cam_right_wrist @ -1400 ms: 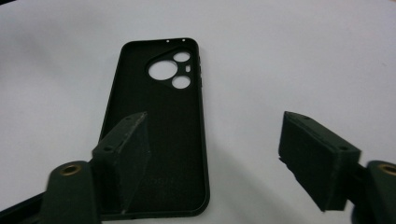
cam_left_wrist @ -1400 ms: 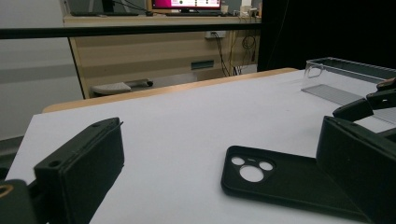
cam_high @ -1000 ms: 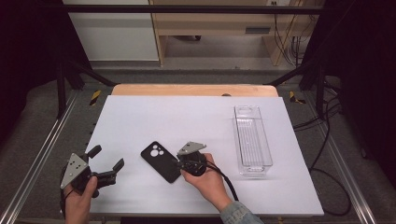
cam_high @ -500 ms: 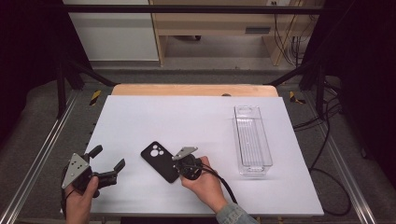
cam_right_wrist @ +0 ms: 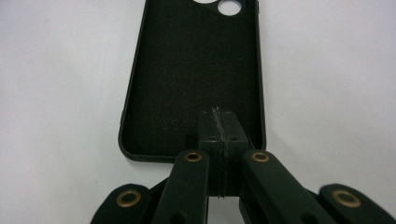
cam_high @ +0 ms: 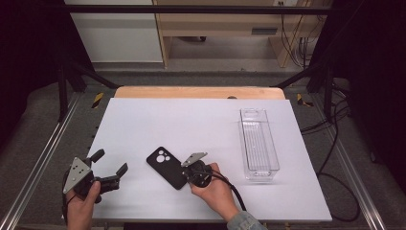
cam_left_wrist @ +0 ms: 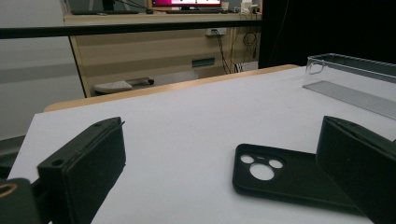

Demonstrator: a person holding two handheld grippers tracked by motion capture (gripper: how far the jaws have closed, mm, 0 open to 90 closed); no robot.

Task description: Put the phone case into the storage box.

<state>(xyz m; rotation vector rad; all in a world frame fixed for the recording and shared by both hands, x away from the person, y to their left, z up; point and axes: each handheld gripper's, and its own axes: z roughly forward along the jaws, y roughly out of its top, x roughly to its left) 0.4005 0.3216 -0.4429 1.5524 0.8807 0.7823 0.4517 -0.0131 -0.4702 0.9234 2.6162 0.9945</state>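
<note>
Item: black phone case [cam_high: 166, 167], lying flat, open side up, on the white counter [cam_high: 191, 120], near its front edge and left of centre. Long axis runs diagonally in the high view: camera-cutout end toward the far left, plain end toward the near right, under the right hand-held gripper [cam_high: 187, 173].

Appearance: matte black, rounded corners, raised rim, finely textured inner face. One large and two small round holes at the cutout end.

Right hand-held gripper [cam_right_wrist: 219, 123]: jaws pressed together, tips set over the plain end of the case inside its rim. Whether the rim is pinched between them cannot be told.

Left hand-held gripper [cam_high: 109, 166]: jaws spread wide, holding nothing, well left of the case near the counter's front left corner.

View notes: the right gripper view gives the inner texture and a pale scuff on the closed jaw tips. The left gripper view shows the case [cam_left_wrist: 275, 175] low and side-on between its jaws, with the clear plastic tray [cam_left_wrist: 355, 79] beyond. The high view places that tray [cam_high: 258, 143] lengthwise at the counter's right.
</note>
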